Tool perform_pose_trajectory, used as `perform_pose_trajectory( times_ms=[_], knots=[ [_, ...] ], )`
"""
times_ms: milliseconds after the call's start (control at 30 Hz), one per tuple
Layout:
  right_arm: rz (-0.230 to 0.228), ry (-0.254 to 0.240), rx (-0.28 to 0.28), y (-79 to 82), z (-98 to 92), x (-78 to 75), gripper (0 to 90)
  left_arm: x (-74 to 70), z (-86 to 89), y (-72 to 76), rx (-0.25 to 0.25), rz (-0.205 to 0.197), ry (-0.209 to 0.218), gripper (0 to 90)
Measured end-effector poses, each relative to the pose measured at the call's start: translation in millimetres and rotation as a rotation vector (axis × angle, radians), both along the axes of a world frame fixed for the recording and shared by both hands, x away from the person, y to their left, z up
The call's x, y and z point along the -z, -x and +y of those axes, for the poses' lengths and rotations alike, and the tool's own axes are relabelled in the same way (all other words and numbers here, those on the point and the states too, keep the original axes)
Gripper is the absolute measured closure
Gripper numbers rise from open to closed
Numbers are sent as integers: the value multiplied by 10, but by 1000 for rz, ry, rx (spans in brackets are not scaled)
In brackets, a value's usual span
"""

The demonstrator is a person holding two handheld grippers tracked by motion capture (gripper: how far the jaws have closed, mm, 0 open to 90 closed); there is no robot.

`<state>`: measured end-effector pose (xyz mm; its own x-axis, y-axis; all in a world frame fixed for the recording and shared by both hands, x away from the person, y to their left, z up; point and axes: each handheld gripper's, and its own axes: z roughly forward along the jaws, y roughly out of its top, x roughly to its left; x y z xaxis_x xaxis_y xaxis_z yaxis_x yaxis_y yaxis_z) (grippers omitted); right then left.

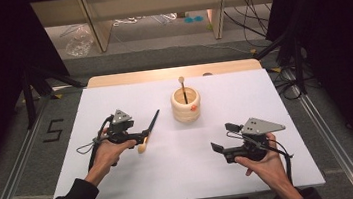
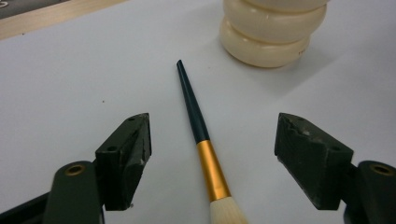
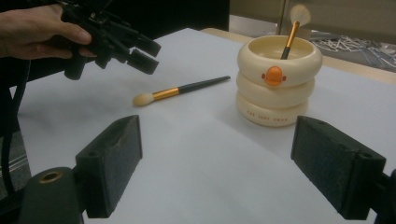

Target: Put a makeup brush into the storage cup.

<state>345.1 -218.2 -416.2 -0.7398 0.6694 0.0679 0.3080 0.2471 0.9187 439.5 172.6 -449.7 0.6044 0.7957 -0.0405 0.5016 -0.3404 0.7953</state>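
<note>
The left gripper [image 2: 212, 154] hovered with jaws spread astride the makeup brush [image 2: 201, 140] lying on the table [image 1: 115, 106], ungrasped, while another brush [image 1: 183, 88] already stood in the cream holder [image 1: 186, 107].

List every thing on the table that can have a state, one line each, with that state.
Makeup brush on the table: lying flat, bristles toward the person, not gripped.
Cream ringed holder: upright, one brush inside.
Brush in the holder: standing handle down, bristles up, leaning on the rim.
Left gripper: jaws open, straddling the lying brush, pads clear of it.
Right gripper: jaws open, nothing between them.
</note>
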Motion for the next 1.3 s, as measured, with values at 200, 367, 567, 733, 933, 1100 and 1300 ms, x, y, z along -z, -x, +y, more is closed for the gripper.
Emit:
perform_pose_trajectory(
  times_ms=[200, 367, 567, 733, 933, 1100, 1300],
  knots=[
    [0, -10, -11, -3, 17, 4, 175, 28, 6, -72, 32, 36, -84, 298],
    [4, -9, -11, -2, 20, 5, 175, 20, -39, -115, 41, 47, -106, 301],
    [5, -10, -15, -1, 21, 6, 175, 46, -80, -179, 36, 77, -116, 317],
    [5, -14, -19, -7, 28, 11, 175, 57, -118, -232, 39, 105, -114, 317],
    [10, -9, -21, -5, 25, 9, 175, 53, -177, -316, 44, 141, -137, 326],
    [0, -4, -16, -8, 23, 11, 175, 48, -188, -387, 67, 183, -168, 336],
    [3, -10, -21, -12, 20, 15, 175, 110, -202, -433, 74, 220, -183, 353]
  ],
)
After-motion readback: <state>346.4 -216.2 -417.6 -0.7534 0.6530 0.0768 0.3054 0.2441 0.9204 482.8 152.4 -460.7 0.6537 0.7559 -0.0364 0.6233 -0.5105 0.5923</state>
